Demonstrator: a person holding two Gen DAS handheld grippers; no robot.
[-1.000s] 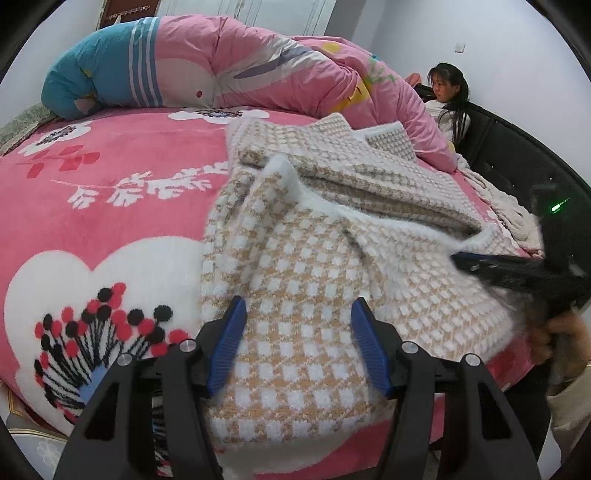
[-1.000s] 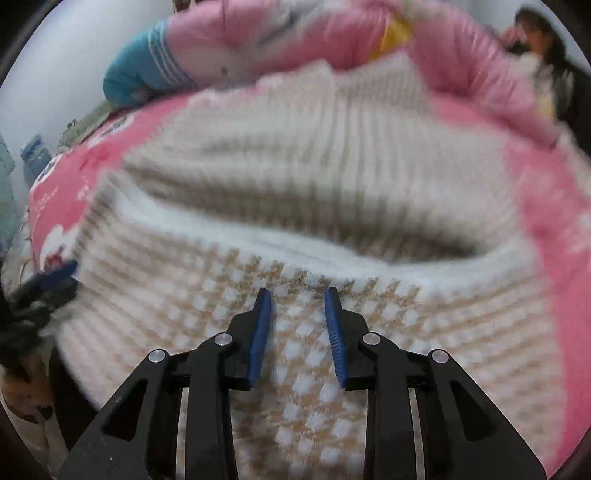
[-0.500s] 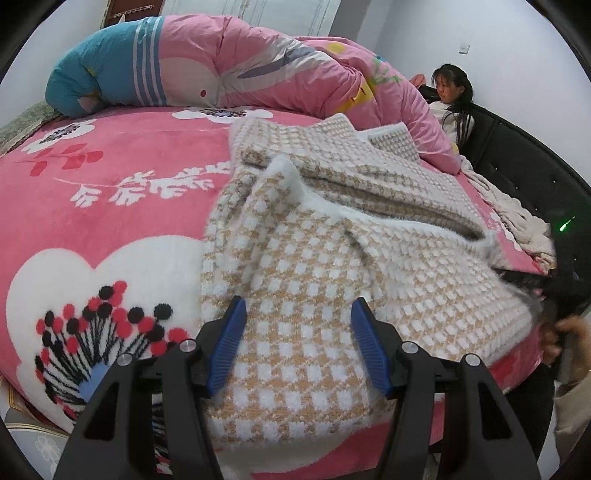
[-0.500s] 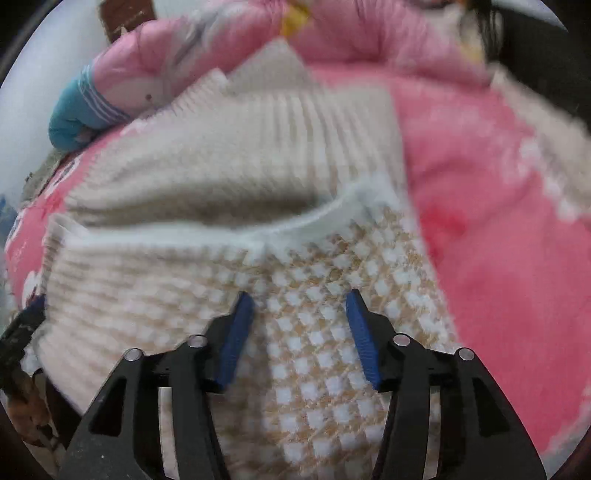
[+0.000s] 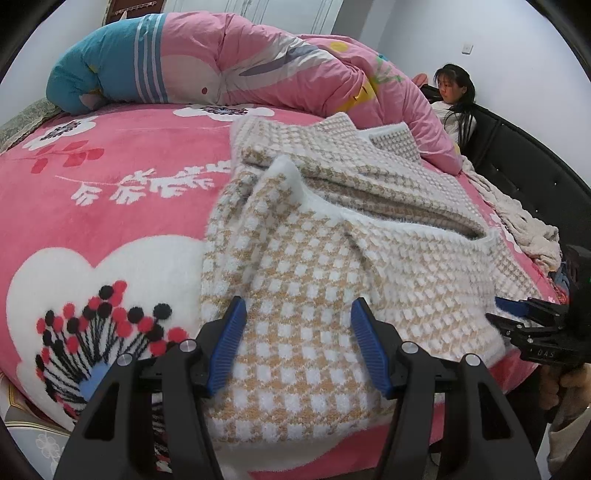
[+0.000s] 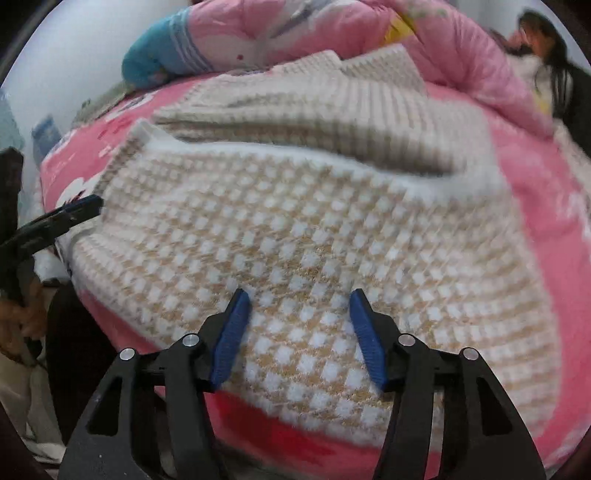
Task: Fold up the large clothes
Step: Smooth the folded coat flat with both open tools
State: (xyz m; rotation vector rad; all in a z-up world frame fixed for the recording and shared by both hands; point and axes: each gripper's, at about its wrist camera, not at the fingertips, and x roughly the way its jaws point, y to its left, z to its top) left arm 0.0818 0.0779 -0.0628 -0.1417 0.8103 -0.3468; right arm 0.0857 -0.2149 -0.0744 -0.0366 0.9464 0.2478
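Both wrist cameras look forward from the bed's near edge, close over the same checked sweater (image 5: 332, 258), toward the duvet (image 6: 332, 33).

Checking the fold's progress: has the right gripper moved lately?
Yes. The right gripper drew back along the sweater, from its collar toward the bed edge.

the pink bedspread (image 5: 110, 192) lies bare from 9 to 11 o'clock of the checked sweater (image 5: 314, 266), giving open passage on that side. at 12 to 1 o'clock the rolled quilt (image 5: 258, 70) rises as a wall, touching the sweater's far edge, and a seated person (image 5: 454, 99) sits past it by the dark bed frame (image 5: 535, 173). at 3 o'clock a cream heap of cloth (image 5: 524, 229) crowds the bed edge, and the right gripper (image 5: 496, 312) stands just beside the sweater's near corner, while the left gripper (image 5: 297, 347) hangs spread over the front hem at 6 o'clock.
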